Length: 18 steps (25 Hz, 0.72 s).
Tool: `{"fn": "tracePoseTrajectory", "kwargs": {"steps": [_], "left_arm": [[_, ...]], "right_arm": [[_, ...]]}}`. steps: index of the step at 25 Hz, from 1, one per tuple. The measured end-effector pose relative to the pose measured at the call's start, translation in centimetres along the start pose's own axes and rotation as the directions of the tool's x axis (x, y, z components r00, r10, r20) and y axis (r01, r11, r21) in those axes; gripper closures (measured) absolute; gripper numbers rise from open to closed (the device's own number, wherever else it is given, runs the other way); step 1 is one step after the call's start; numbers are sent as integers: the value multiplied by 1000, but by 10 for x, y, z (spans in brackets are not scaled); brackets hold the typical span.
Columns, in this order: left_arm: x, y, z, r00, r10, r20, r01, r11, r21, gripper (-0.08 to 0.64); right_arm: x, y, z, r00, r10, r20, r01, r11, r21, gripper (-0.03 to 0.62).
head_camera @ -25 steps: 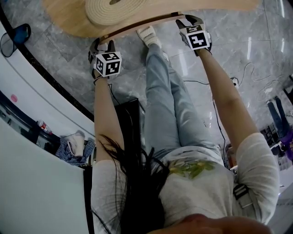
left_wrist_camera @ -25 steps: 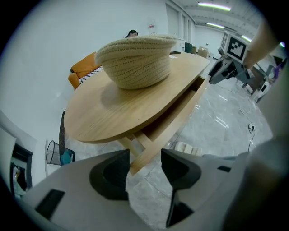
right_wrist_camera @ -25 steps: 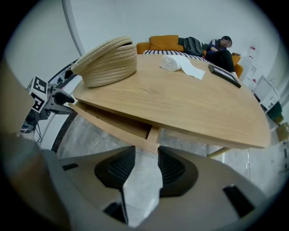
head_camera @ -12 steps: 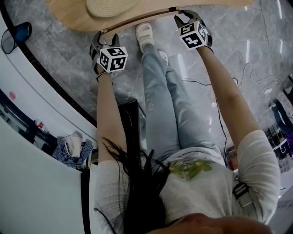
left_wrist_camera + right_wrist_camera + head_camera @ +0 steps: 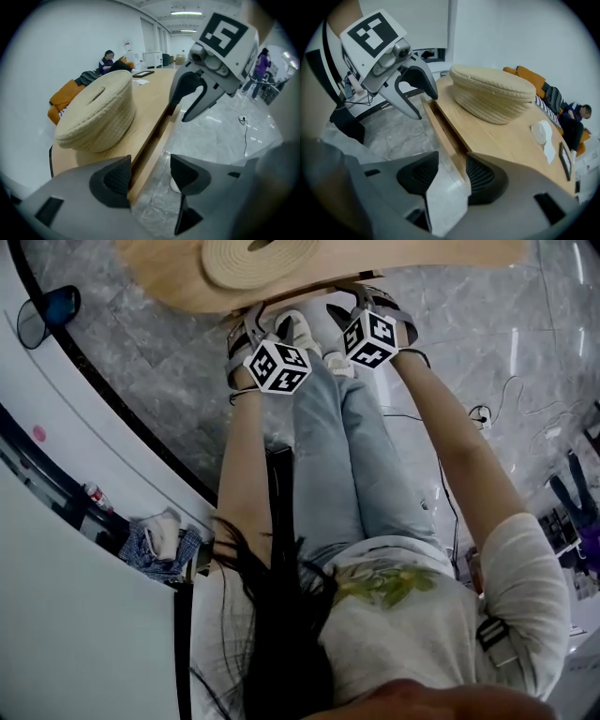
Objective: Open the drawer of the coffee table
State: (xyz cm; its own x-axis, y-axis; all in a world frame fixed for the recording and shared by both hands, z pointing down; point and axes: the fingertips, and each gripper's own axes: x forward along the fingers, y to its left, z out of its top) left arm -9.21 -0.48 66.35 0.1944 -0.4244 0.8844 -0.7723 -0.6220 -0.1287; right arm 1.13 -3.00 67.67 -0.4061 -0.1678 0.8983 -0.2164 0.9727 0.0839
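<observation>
The wooden coffee table [image 5: 159, 277] fills the top of the head view, with a woven basket [image 5: 253, 259] on it. Its drawer front [image 5: 154, 145] [image 5: 440, 129] is a thin plank under the top, standing slightly out from the table's edge. My left gripper [image 5: 251, 317] [image 5: 150, 176] points down at that edge with its jaws open; the plank runs between the pads untouched. My right gripper [image 5: 354, 298] [image 5: 445, 176] is just to its right, its jaws opening, the same plank between them and not pressed. Each gripper shows in the other's view, the right gripper [image 5: 180, 112] and the left gripper [image 5: 425, 107].
The person's legs and white shoes [image 5: 300, 326] stand on grey marble floor between the two grippers. A black box [image 5: 277, 486] lies by the left leg and cables [image 5: 480, 413] trail at the right. A white roll [image 5: 541, 131] lies on the table beyond the basket [image 5: 494, 96].
Both grippers have slid along the table's edge toward each other and now sit close together over the shoes. Their marker cubes have rolled. The right jaws look wider.
</observation>
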Motion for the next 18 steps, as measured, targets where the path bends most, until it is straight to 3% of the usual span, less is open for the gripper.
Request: {"fn": "tracePoseTrajectory", "kwargs": {"steps": [4, 14, 18], "left_arm": [[14, -17, 6, 998, -58, -16, 59, 994, 87, 291], [38, -28, 0, 987, -129, -100, 143, 980, 141, 291], [41, -26, 1, 988, -125, -94, 137, 981, 135, 328]], "right_arm": [[12, -3, 3, 1000, 25, -18, -25, 999, -36, 400], [28, 2, -3, 993, 104, -63, -110, 988, -112, 411], [33, 4, -4, 992, 100, -78, -110, 984, -137, 424]]}}
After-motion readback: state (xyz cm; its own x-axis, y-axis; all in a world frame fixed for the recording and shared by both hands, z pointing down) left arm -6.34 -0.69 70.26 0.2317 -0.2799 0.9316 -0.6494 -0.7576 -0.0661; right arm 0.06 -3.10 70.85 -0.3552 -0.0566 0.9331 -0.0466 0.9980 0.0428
